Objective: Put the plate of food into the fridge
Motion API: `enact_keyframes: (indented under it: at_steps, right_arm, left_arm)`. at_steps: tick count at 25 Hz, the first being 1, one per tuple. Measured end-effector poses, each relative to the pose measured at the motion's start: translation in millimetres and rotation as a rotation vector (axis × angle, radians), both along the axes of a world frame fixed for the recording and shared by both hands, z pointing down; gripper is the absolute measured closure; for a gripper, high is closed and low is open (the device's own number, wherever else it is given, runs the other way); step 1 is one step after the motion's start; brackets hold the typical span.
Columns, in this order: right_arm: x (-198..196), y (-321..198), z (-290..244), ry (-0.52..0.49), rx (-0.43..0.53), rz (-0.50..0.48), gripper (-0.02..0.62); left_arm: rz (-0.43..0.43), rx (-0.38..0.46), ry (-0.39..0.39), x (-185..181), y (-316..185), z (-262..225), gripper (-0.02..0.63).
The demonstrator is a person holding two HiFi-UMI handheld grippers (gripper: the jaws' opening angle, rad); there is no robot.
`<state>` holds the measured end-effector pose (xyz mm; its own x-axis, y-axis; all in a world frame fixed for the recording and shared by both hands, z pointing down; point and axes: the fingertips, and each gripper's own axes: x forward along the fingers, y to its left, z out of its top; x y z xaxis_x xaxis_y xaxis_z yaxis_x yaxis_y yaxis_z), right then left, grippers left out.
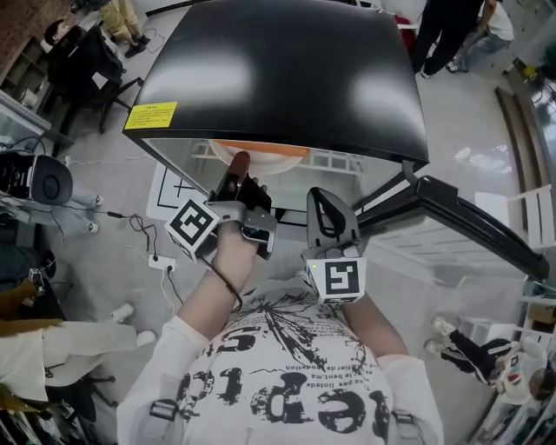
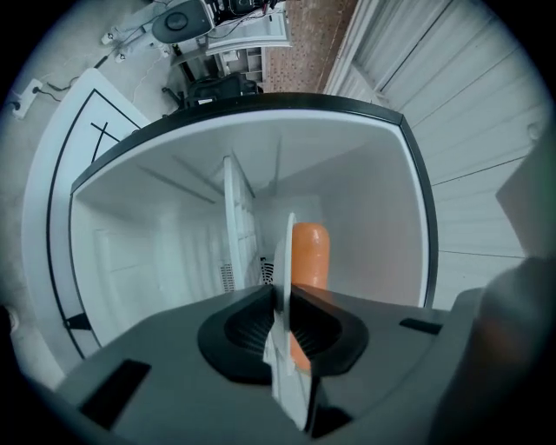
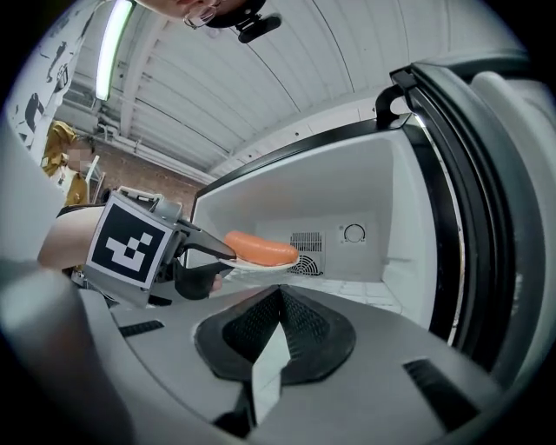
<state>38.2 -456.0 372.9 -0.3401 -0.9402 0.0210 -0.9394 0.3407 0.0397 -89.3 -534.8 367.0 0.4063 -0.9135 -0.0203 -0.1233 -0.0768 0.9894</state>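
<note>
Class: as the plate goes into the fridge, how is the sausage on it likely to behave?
The sausage is round and lies loose on the plate, so it would probably roll if the plate tilts. Its skin looks smooth, likely slippery. The left gripper pinches only the rim, so the plate may pivot.

Setting: indoor lab or test workshop, not a home. Evidence: small black-topped fridge (image 1: 278, 78), door open, amid bare grey floor (image 1: 469, 113); loose cables (image 1: 139, 228) and a power strip (image 1: 159, 261) trailing across it; grey equipment (image 1: 43, 181) at the side; people (image 1: 447, 26) standing about; panelled ceiling (image 3: 287, 96) with strip light (image 3: 113, 39); brick wall (image 2: 308, 43).
</note>
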Motion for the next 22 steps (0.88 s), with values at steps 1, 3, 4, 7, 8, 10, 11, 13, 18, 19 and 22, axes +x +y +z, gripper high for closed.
enact_keyframes:
  at_steps: [1,3,4,7,8,10,11,13,18,19,22]
  right_arm:
    - [1.2,-1.2,0.7,0.001,-0.001,-0.001,0.594]
    - [1.6,-2.5,3.0,0.0,-0.004,-0.008,0.594]
    - [1.1,-3.0,4.0,0.001,-0.004,-0.014,0.594]
    - [-1.6,-5.3,4.7,-0.001,0.01,-0.036,0.594]
    - [-1.6,-6.1,4.6,-0.003,0.013,-0.039,0.594]
    - [0.5,-7.2,3.8,-0.006,0.019,-0.031,0.594]
    - [2.4,-7.7,3.2,-0.006,0.023,-0.021,0.594]
    - [5.8,-8.7,2.6,-0.004,0.022,0.001,0.594]
    - [6.9,-11.4,3.0,-0.01,0.022,0.012,0.594]
    - [6.5,-11.0,4.1,-0.006,0.017,0.011,0.594]
    - [3.4,-10.6,3.0,-0.003,0.022,-0.001,0.594]
  left_arm:
    - [-0.006,-0.014,0.011,0.3,-2.6,1.9,0.578]
    - [-0.015,-0.042,0.032,1.1,-7.2,6.6,0.578]
    - [-0.019,-0.049,0.037,1.7,-9.1,8.0,0.578]
    - [-0.028,-0.054,0.04,2.8,-13.8,9.1,0.578]
    - [-0.031,-0.054,0.04,3.2,-15.0,8.8,0.578]
    - [-0.034,-0.052,0.039,4.5,-17.0,7.8,0.578]
    - [-0.034,-0.053,0.038,5.0,-18.0,7.1,0.578]
    - [-0.037,-0.06,0.024,4.6,-20.1,5.1,0.576]
    - [-0.048,-0.084,0.003,5.6,-28.1,-1.7,0.526]
    - [-0.049,-0.089,0.016,5.6,-29.1,-2.2,0.525]
    - [-0.045,-0.086,0.013,4.3,-29.3,-2.8,0.525]
